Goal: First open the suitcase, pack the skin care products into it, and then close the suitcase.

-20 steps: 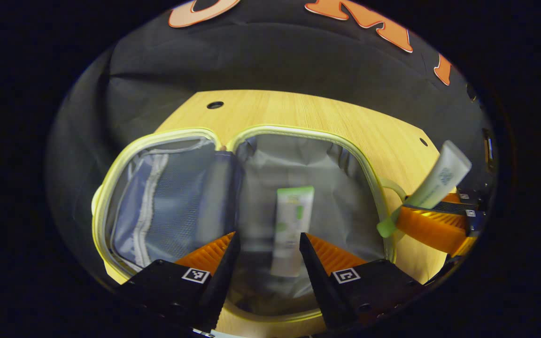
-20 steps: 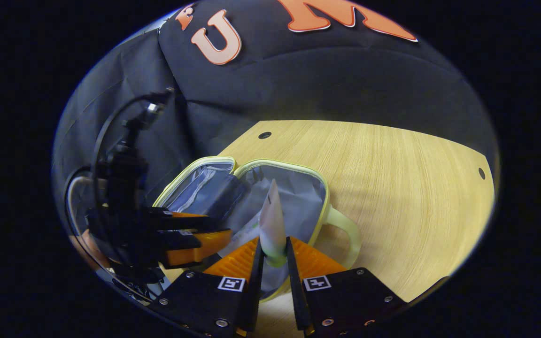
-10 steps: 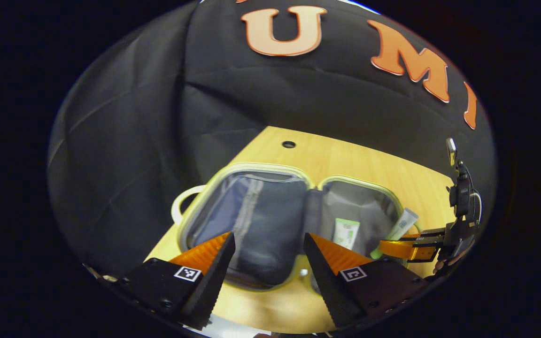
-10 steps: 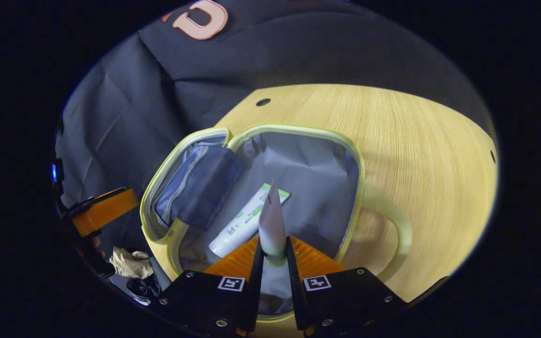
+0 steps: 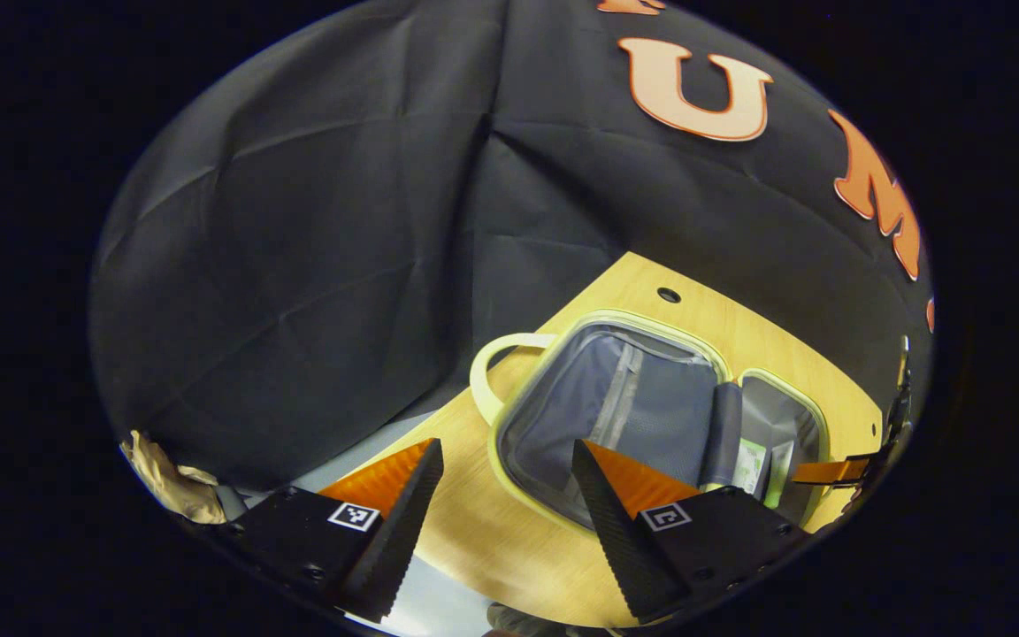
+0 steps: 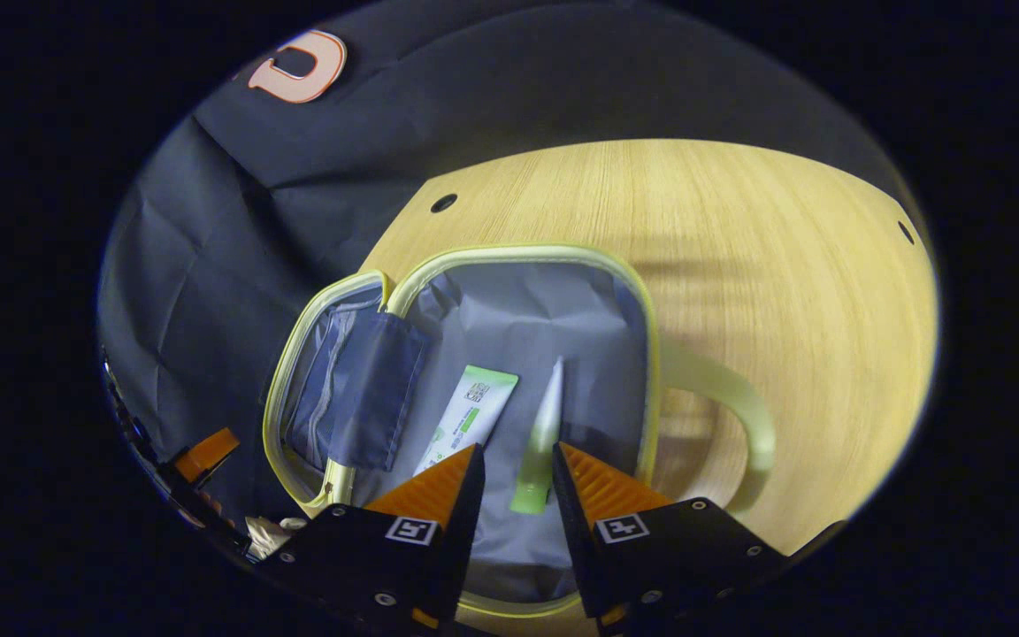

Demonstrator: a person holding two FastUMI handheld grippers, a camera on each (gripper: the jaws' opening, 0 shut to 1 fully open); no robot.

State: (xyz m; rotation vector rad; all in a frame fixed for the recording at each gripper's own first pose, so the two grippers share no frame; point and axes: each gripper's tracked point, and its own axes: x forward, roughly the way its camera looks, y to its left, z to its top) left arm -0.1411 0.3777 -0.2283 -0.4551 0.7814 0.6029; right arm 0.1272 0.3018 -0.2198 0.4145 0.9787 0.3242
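Observation:
The small suitcase [image 6: 518, 252] lies open on the wooden table, yellow-rimmed with grey lining. In its right half rest a white tube with green print [image 6: 465, 420] and a slimmer tube with a green cap [image 6: 545, 425]. My right gripper [image 6: 517, 453] hovers open just above the slim tube, whose cap end lies between the fingers without being pressed. My left gripper [image 5: 505, 451] is open and empty, drawn back past the suitcase's [image 5: 633, 416] left half. Both tubes [image 5: 762, 464] peek out from the far half there, with the right gripper's orange finger [image 5: 828, 469] beside them.
The suitcase's pale handles stick out at both ends [image 6: 739, 416] [image 5: 492, 372]. Bare wooden table [image 6: 784, 265] stretches to the right, with small holes [image 6: 443, 202] near its edges. A crumpled tan thing [image 5: 164, 478] lies off the table's left side.
My right gripper has opened and let the slim tube down beside the first one. My left gripper has pulled further back and to the left, away from the suitcase.

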